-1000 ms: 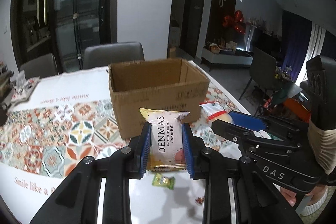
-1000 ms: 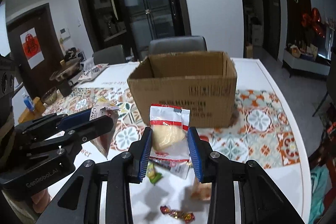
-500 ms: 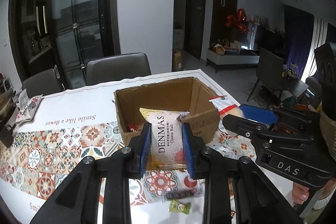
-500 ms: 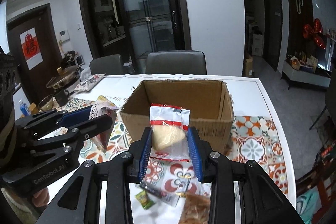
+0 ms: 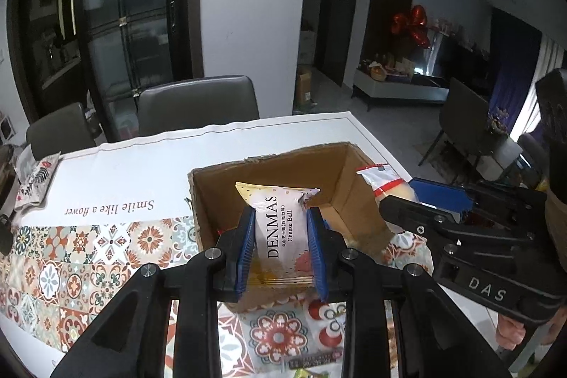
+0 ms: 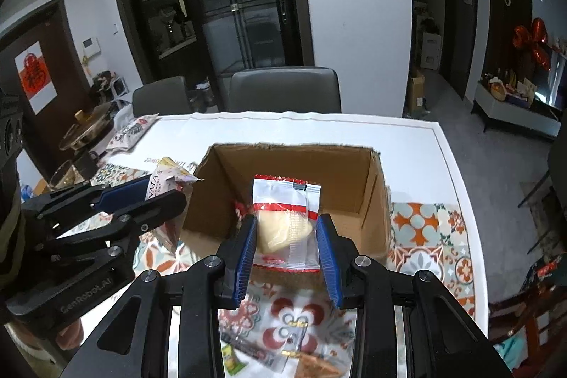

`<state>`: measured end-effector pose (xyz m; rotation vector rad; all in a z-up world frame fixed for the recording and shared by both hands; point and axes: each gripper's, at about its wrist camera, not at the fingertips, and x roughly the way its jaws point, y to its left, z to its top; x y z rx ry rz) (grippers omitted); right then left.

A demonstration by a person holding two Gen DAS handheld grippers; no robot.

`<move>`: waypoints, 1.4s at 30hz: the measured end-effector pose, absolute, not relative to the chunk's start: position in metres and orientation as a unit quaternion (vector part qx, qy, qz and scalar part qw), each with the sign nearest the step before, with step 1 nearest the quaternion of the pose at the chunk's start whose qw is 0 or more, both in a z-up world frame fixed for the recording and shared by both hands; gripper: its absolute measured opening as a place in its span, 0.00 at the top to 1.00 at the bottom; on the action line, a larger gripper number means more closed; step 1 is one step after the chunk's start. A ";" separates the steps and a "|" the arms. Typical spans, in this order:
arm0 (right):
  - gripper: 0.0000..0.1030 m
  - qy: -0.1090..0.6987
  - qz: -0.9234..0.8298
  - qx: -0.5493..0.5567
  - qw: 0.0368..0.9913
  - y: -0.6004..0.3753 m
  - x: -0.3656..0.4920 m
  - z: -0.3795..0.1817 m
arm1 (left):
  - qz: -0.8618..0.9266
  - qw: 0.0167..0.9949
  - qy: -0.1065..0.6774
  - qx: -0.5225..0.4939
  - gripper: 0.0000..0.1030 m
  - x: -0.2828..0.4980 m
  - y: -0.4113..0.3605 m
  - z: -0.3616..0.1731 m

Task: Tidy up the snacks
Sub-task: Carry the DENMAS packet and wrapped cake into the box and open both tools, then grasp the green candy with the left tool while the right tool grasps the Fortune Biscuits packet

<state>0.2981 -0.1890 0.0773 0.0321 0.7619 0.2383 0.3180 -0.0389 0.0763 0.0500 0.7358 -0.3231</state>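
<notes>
Both packets hung just above the open cardboard box [image 6: 354, 179], the left gripper [image 5: 281, 243] pinching the Cheese Ball packet [image 5: 280, 232], the right gripper [image 6: 287, 254] pinching the red-striped packet [image 6: 285, 222], unreleased, while loose snacks [image 6: 255, 351] nearer than the box awaited sorting.

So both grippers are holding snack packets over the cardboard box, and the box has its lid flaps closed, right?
Not quite: the cardboard box is open on top, as the right wrist view shows. The left gripper does hold the Denmas packet, and the right gripper the red-and-white packet.
</notes>
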 end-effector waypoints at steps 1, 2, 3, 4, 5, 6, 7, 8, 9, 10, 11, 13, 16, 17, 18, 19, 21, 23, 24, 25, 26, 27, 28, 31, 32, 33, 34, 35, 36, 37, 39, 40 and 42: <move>0.65 0.372 0.114 0.013 0.921 -0.188 0.302 0.077 | -0.156 0.919 0.361 0.022 0.72 0.322 -0.038 0.076; 0.65 0.373 0.112 0.013 0.921 -0.188 0.306 0.077 | -0.153 0.919 0.364 0.019 0.72 0.328 -0.037 0.075; 0.65 0.376 0.111 0.013 0.920 -0.188 0.311 0.076 | -0.150 0.918 0.366 0.016 0.72 0.332 -0.037 0.073; 0.65 0.378 0.109 0.013 0.919 -0.188 0.314 0.075 | -0.148 0.918 0.367 0.015 0.72 0.336 -0.036 0.072; 0.65 0.380 0.107 0.013 0.919 -0.188 0.319 0.073 | -0.146 0.918 0.368 0.016 0.72 0.339 -0.036 0.070; 0.65 0.383 0.106 0.013 0.918 -0.188 0.321 0.071 | -0.144 0.918 0.369 0.017 0.72 0.342 -0.036 0.068; 0.65 0.384 0.104 0.014 0.917 -0.188 0.324 0.069 | -0.143 0.917 0.371 0.018 0.72 0.343 -0.038 0.066; 0.65 0.384 0.102 0.015 0.917 -0.189 0.326 0.068 | -0.141 0.917 0.373 0.017 0.72 0.347 -0.039 0.064; 0.65 0.385 0.098 0.012 0.918 -0.189 0.328 0.066 | -0.138 0.917 0.374 0.019 0.72 0.350 -0.040 0.062; 0.65 0.385 0.095 0.011 0.918 -0.189 0.330 0.065 | -0.132 0.918 0.373 0.024 0.71 0.352 -0.042 0.060; 0.65 0.386 0.090 0.008 0.918 -0.189 0.332 0.063 | -0.121 0.921 0.369 0.032 0.71 0.355 -0.044 0.060; 0.61 0.379 0.077 -0.002 0.922 -0.189 0.335 0.061 | -0.093 0.928 0.356 0.051 0.54 0.355 -0.048 0.058; 0.48 0.371 0.045 -0.044 0.926 -0.185 0.333 0.059 | -0.067 0.933 0.350 0.054 0.37 0.348 -0.044 0.055; 0.48 0.365 0.040 -0.054 0.929 -0.185 0.328 0.058 | -0.066 0.932 0.353 0.053 0.37 0.345 -0.042 0.053; 0.48 0.363 0.041 -0.059 0.929 -0.185 0.324 0.057 | -0.068 0.930 0.357 0.049 0.37 0.340 -0.040 0.051; 0.48 0.363 0.044 -0.061 0.929 -0.185 0.321 0.056 | -0.070 0.930 0.357 0.046 0.37 0.334 -0.039 0.050; 0.48 0.365 0.049 -0.055 0.928 -0.186 0.311 0.054 | -0.072 0.931 0.355 0.044 0.37 0.319 -0.038 0.048; 0.48 0.361 0.057 -0.052 0.929 -0.185 0.298 0.052 | -0.080 0.932 0.352 0.042 0.37 0.308 -0.037 0.047; 0.48 0.358 0.060 -0.052 0.930 -0.185 0.293 0.051 | -0.084 0.932 0.350 0.040 0.37 0.300 -0.037 0.047; 0.48 0.357 0.061 -0.053 0.931 -0.184 0.288 0.050 | -0.084 0.933 0.348 0.039 0.37 0.294 -0.037 0.047; 0.48 0.355 0.063 -0.052 0.931 -0.184 0.281 0.048 | -0.087 0.934 0.343 0.039 0.37 0.287 -0.036 0.047; 0.48 0.354 0.064 -0.049 0.932 -0.185 0.276 0.047 | -0.088 0.937 0.337 0.041 0.37 0.277 -0.036 0.047; 0.48 0.353 0.067 -0.047 0.932 -0.186 0.271 0.046 | -0.087 0.938 0.333 0.045 0.37 0.271 -0.036 0.047; 0.48 0.350 0.072 -0.034 0.933 -0.189 0.250 0.040 | -0.096 0.940 0.324 0.049 0.37 0.252 -0.036 0.046; 0.48 0.349 0.073 -0.029 0.934 -0.191 0.246 0.039 | -0.099 0.940 0.322 0.053 0.36 0.245 -0.037 0.044; 0.48 0.349 0.074 -0.026 0.934 -0.192 0.242 0.037 | -0.101 0.940 0.322 0.054 0.36 0.240 -0.037 0.043; 0.48 0.349 0.075 -0.026 0.934 -0.193 0.237 0.035 | -0.105 0.939 0.322 0.055 0.36 0.235 -0.038 0.042; 0.48 0.349 0.075 -0.027 0.934 -0.194 0.231 0.032 | -0.108 0.938 0.324 0.056 0.36 0.231 -0.039 0.041; 0.48 0.351 0.077 -0.029 0.933 -0.194 0.228 0.029 | -0.108 0.938 0.325 0.056 0.36 0.225 -0.039 0.038; 0.48 0.352 0.078 -0.030 0.932 -0.194 0.224 0.027 | -0.109 0.937 0.326 0.056 0.36 0.220 -0.040 0.036; 0.48 0.355 0.076 -0.027 0.932 -0.197 0.215 0.021 | -0.106 0.937 0.329 0.054 0.36 0.212 -0.041 0.031; 0.48 0.357 0.075 -0.027 0.931 -0.198 0.212 0.018 | -0.106 0.937 0.330 0.054 0.36 0.209 -0.042 0.030; 0.48 0.361 0.077 -0.025 0.929 -0.200 0.206 0.012 | -0.107 0.935 0.335 0.049 0.36 0.204 -0.041 0.023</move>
